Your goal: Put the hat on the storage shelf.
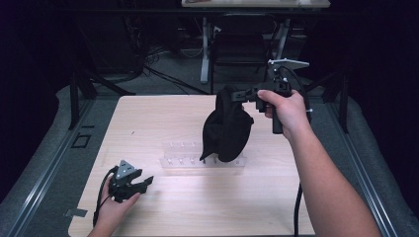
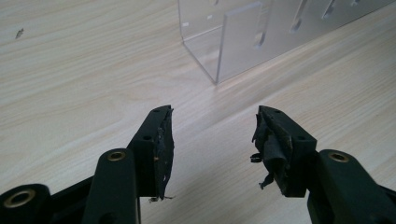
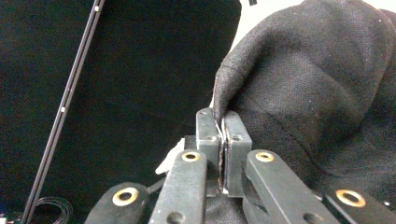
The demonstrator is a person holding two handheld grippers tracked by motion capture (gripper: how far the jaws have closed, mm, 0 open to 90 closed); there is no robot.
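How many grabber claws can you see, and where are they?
2. The left gripper rests open on the table at its near left. The right gripper is up high, pinching the black cloth.

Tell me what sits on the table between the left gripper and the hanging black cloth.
In the high view, the clear acrylic rack lies between the left gripper and the black cloth; the cloth's lower end hangs over the rack's right part.

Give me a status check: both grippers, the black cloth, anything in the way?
Right gripper shut on black cloth, cloth hanging over clear acrylic rack. Left gripper open, low over the table, holding nothing. Rack sits directly under the cloth.
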